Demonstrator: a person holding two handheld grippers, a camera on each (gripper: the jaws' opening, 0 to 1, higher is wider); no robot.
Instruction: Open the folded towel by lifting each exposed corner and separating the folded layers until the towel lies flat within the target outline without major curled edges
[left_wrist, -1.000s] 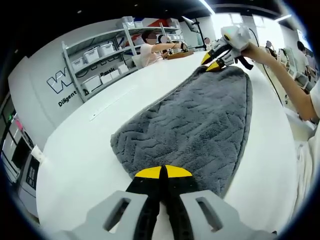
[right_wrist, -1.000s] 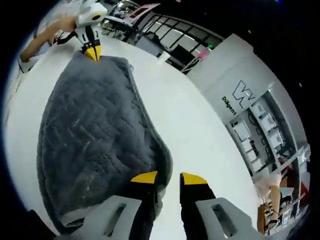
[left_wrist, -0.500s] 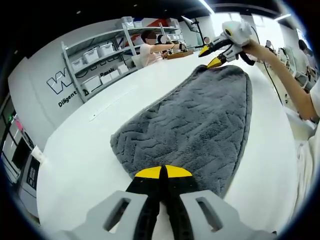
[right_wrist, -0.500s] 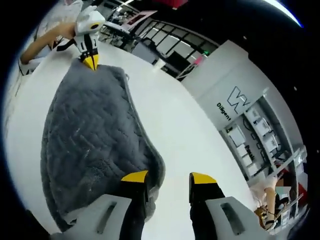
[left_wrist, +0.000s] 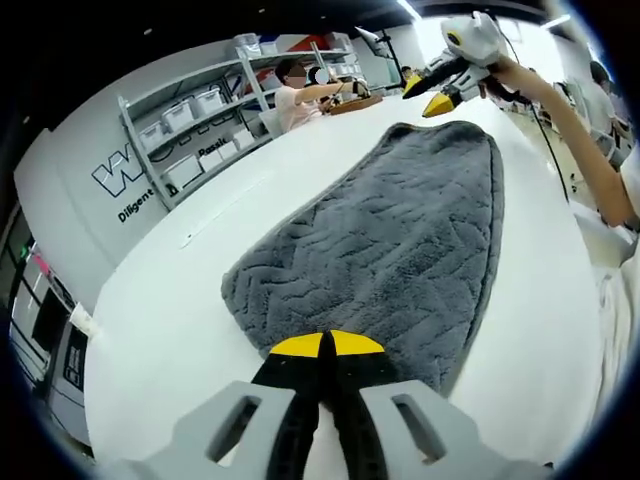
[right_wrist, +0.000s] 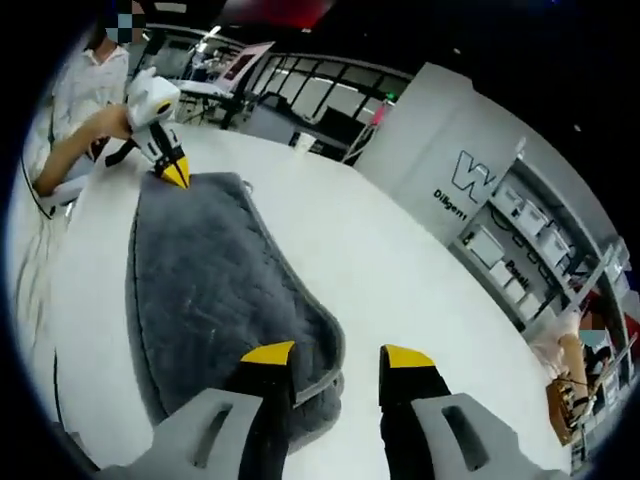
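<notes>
1. Grey towel (left_wrist: 400, 240) spread lengthwise on a white table (left_wrist: 170, 330), textured with a zigzag pile; same towel (right_wrist: 215, 300) in the right gripper view, with a thick hemmed edge along its right side.
2. Left gripper (left_wrist: 326, 345), at the bottom of the left gripper view: yellow-tipped jaws pressed together, clenched on the near edge of the towel.
3. Left gripper (right_wrist: 177, 178) again, at the far end of the towel in the right gripper view: yellow tips together, touching the towel's far corner, angled down toward the cloth.
4. Hand (right_wrist: 108, 125) around the left gripper's white body in the right gripper view; bare forearm running back to the left toward a person in light clothes.
5. Right gripper (right_wrist: 338, 356), at the bottom of the right gripper view: jaws spread apart, released, gripping nothing; left jaw over the near end of the towel, right jaw over bare table.
6. Right gripper (left_wrist: 428, 93) at the far end in the left gripper view: yellow tips parted, raised clear above the towel's far edge, pointing left and down.
7. Hand (left_wrist: 503, 75) behind it, forearm extending down the right side of the view.
8. Background: grey shelves (left_wrist: 200, 120) with white bins against the wall; seated person (left_wrist: 300, 95) at the far end of the table.
</notes>
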